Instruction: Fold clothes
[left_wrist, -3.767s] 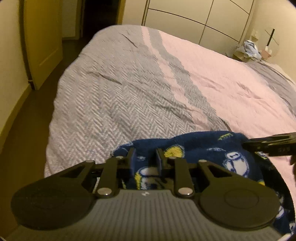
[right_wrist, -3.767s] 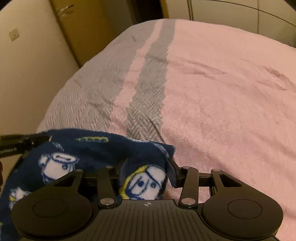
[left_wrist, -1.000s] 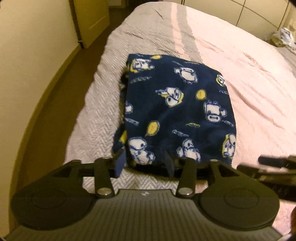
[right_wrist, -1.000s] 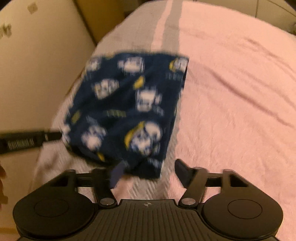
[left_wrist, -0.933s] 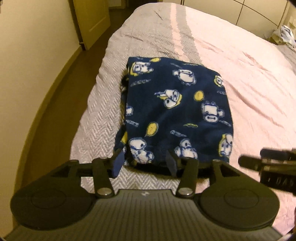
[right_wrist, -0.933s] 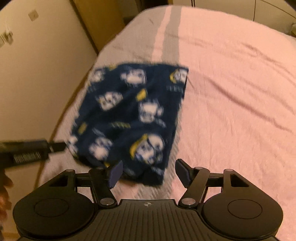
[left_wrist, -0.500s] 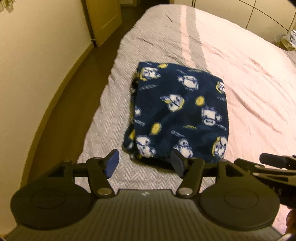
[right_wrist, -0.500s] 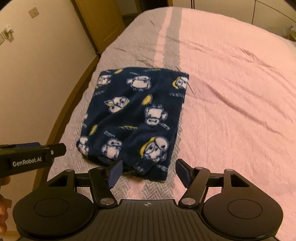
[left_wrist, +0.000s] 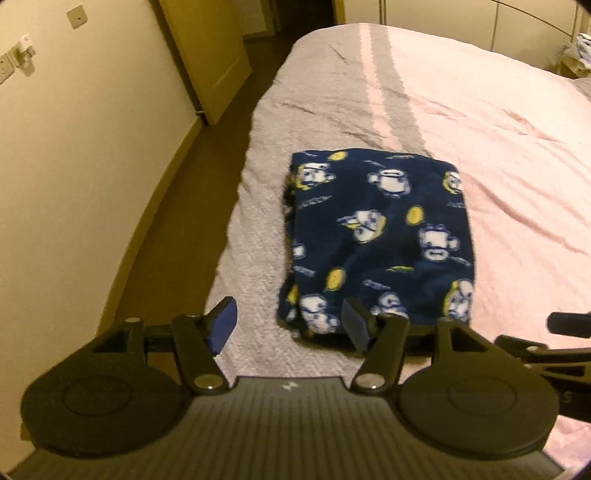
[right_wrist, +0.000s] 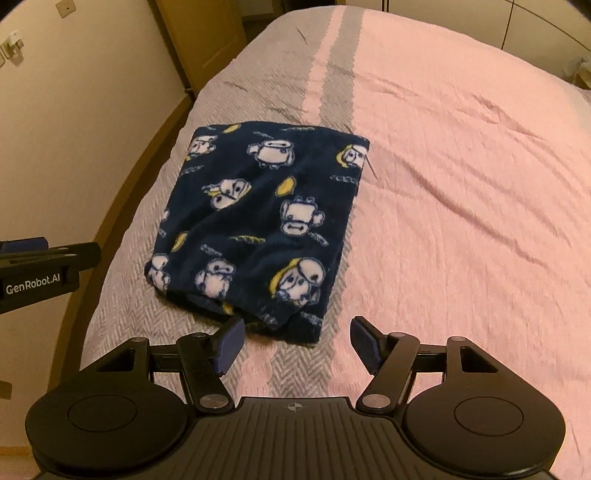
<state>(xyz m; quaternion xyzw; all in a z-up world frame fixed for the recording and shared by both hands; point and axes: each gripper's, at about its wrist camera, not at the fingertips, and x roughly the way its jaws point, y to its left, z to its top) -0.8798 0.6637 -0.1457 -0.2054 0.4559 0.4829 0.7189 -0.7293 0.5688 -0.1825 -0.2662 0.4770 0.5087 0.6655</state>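
Both grippers are empty: the left gripper (left_wrist: 290, 325) has its jaws spread wide with nothing between them, and the right gripper (right_wrist: 295, 345) likewise stands parted and clear of any cloth. Just beyond their tips lies the navy fleece garment (right_wrist: 258, 225), printed with white cartoon figures and yellow spots, folded into a compact, roughly rectangular packet. It rests flat on the bedspread (right_wrist: 461, 206), its near hem close to the fingertips of both grippers but not touching either. In the left wrist view the garment (left_wrist: 376, 236) sits ahead and a little toward the right finger; in the right wrist view it sits ahead and toward the left finger. Judging by its shape, the folding of this piece looks finished or nearly so: edges are stacked, though the near hem shows loose layers bulging slightly and one side edge is a bit ragged, so a small tidy could remain. No other garment awaiting folding is visible near it. Relative to the garment, the grey stripe (right_wrist: 340, 62) of the bedspread runs away from its far edge, the bed's edge and wall (right_wrist: 74, 122) lie on its left side, and a wooden door (left_wrist: 207, 55) stands farther off beyond that.
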